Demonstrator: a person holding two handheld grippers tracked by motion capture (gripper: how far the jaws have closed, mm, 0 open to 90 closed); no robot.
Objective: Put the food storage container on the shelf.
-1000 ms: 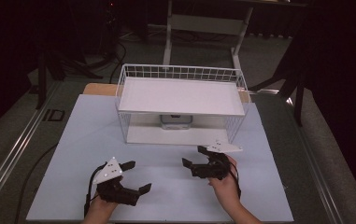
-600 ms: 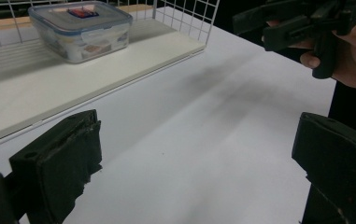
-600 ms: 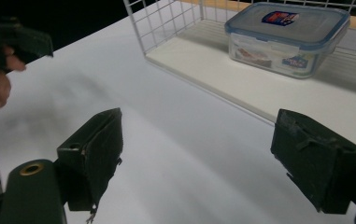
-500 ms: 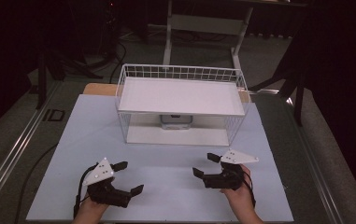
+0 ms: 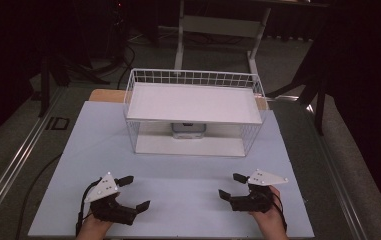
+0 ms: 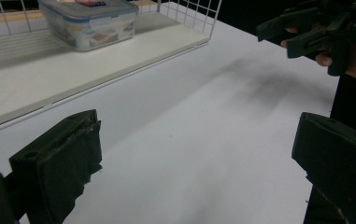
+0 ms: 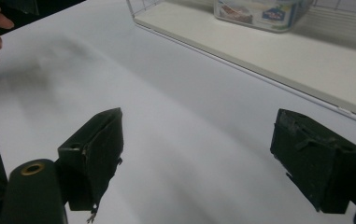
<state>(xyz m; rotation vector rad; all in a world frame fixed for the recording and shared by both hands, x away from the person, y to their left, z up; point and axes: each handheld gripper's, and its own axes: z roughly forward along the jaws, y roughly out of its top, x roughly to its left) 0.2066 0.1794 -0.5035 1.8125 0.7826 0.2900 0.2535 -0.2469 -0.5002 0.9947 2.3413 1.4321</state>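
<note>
Both sets of jaws spread wide, nothing between them. Left gripper (image 5: 128,192) and right gripper (image 5: 232,186) sit low over the near edge of the pale blue-white table sheet (image 5: 188,175), well apart from each other, each hand at the bottom of the high view. In the left gripper view the black pads (image 6: 61,161) frame bare sheet; the right gripper's pads (image 7: 91,149) do the same.

Target, as I read it: the clear plastic lidded food container (image 5: 188,130) on the lower board of the white wire-mesh two-tier rack (image 5: 194,79). It stands upright toward the back of that lower level, under the white upper shelf panel (image 5: 190,102), roughly centred. Both gripper views catch it up ahead: (image 6: 89,23) and (image 7: 259,11). Printed label on the lid, contents not readable.

Step in hand: looks like a start or rest pose, approach not begun. Neither gripper is near the rack.

Next move, my judgement:
- go in low through the open front, under the upper shelf; clearance there looks tight
- container looks wide against the jaw opening, so gripping across the short side or the lid rim seems safer
- second gripper may need to steady the rack, since the wire frame looks light and could slide on the sheet
</note>
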